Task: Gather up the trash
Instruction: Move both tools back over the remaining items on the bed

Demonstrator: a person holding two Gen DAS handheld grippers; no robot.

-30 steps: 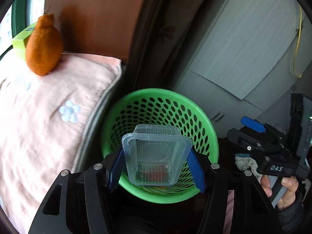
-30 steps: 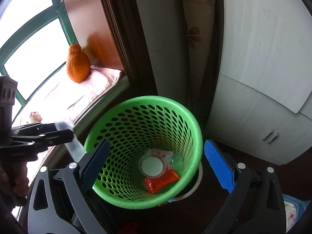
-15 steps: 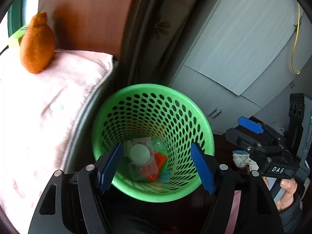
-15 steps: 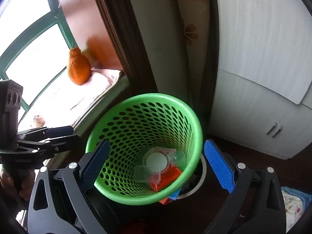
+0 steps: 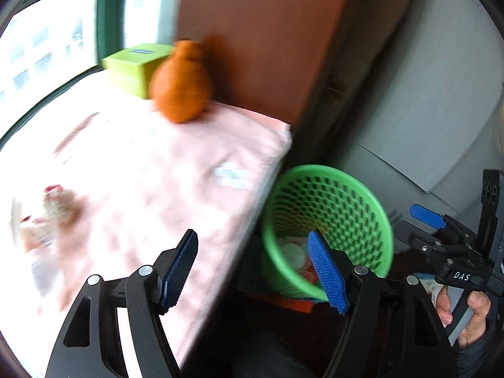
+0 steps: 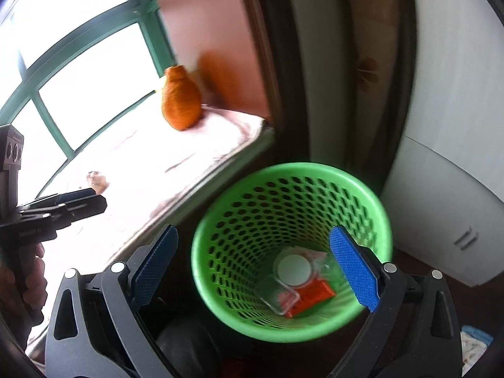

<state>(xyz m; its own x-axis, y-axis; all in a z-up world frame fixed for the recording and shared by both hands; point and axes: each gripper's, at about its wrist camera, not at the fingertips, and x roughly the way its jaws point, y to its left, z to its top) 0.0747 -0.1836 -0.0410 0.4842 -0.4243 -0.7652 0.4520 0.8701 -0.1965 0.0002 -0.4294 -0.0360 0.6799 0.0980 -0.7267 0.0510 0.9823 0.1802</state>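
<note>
Pink cushion (image 5: 151, 170) under green-framed window (image 6: 94, 47), green basket (image 6: 293, 208) beside; both grippers (image 5: 252, 271) (image 6: 255, 267) wide open, empty.

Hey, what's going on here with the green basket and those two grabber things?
A person is collecting trash with a two-finger tool in each hand. The green basket on the floor already holds a clear plastic container, a round white lid and an orange wrapper. Both the left tool and the right tool are open and empty. The left one points at the pink cushion, where a blurred bit of litter lies.
</note>
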